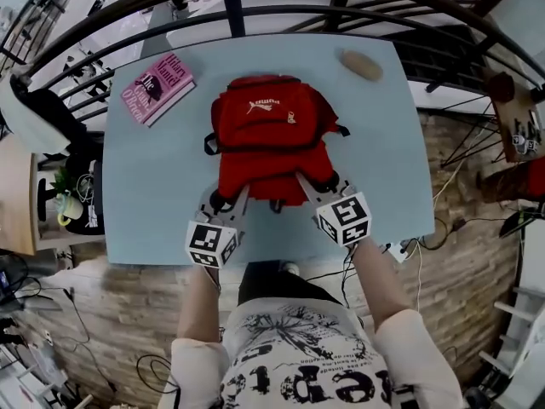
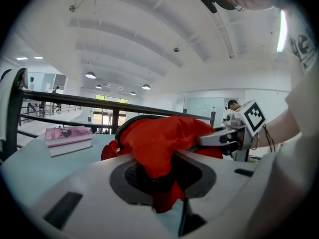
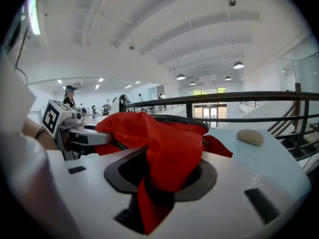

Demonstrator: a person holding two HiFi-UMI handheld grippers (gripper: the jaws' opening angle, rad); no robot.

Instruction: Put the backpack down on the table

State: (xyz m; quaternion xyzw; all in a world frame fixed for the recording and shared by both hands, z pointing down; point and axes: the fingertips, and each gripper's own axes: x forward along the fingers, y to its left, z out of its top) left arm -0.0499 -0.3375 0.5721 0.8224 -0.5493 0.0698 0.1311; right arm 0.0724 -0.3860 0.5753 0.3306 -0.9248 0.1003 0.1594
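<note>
A red backpack (image 1: 268, 130) lies flat on the pale blue table (image 1: 153, 186), its near edge toward me. My left gripper (image 1: 228, 198) is at the near-left corner and my right gripper (image 1: 322, 186) at the near-right corner. In the left gripper view a fold of red fabric (image 2: 154, 148) stands between the jaws of the left gripper (image 2: 159, 176), with dark gaps on both sides of it. The right gripper view shows the same: a loose red fold (image 3: 169, 153) sits between the parted jaws of the right gripper (image 3: 159, 176). Both grippers are open around the cloth.
A pink book (image 1: 157, 88) lies at the table's far left. A beige oval lump (image 1: 362, 65) rests at the far right corner. A dark metal railing (image 1: 255, 11) runs behind the table. Cables trail on the brick floor (image 1: 443, 254) to the right.
</note>
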